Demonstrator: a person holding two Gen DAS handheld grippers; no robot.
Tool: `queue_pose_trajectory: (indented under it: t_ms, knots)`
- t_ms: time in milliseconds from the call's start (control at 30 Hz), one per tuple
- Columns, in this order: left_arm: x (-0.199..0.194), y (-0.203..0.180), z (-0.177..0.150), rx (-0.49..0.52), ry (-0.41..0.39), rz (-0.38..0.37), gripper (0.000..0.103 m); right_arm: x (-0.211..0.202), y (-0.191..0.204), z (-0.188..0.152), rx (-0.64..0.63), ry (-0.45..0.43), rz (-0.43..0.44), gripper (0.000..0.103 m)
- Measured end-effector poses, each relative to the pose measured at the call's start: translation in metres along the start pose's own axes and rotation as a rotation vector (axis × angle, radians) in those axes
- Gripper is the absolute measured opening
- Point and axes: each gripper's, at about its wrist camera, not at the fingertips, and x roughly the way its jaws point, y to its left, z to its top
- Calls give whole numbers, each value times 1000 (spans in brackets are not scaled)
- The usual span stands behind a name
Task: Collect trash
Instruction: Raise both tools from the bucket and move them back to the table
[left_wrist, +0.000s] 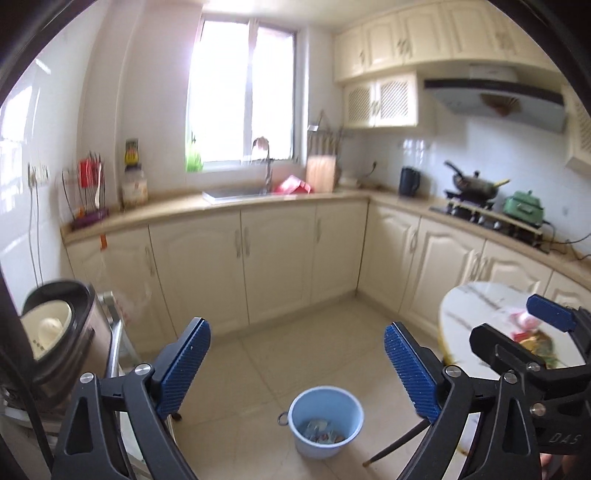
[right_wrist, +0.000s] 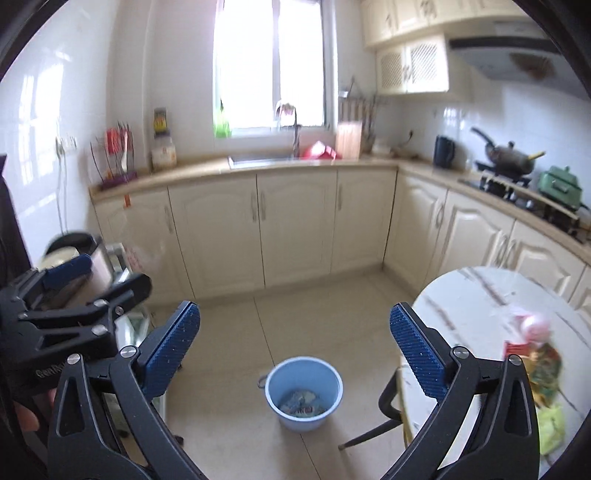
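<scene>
left gripper (left_wrist: 297, 367): jaws wide apart, empty
right gripper (right_wrist: 295, 350): jaws wide apart, empty, nearer the trash
bucket (right_wrist: 303, 393): on floor, below and ahead of both, already holds scraps
wrappers (right_wrist: 543, 365): right of the tongs, near table (right_wrist: 461, 306) edge
room: open floor around bucket

Daylight enters through the far white-framed window (left_wrist: 242, 88), which is overexposed. Glare marks the left glossy white wall tiles (left_wrist: 26, 122). Fisheye curvature and dark vignetting affect edges; motion blur softens detail.
</scene>
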Motion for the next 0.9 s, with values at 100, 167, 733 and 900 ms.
queue_pose_trajectory:
  t_ms: [100, 167, 733, 900]
  knots:
    - [-54, -14, -26, 22, -61, -28, 96, -45, -2, 6, 0, -49, -54, 103]
    - [-101, -19, -51, 42, -99, -58, 97, -78, -6, 9, 19, -83, -82, 103]
    - [-339, 4, -167, 72, -333, -226, 102, -265, -48, 14, 95, -257, -328, 103]
    - [-354, 7, -176, 73, -360, -247, 102, -290, -54, 14, 110, -304, -368, 103]
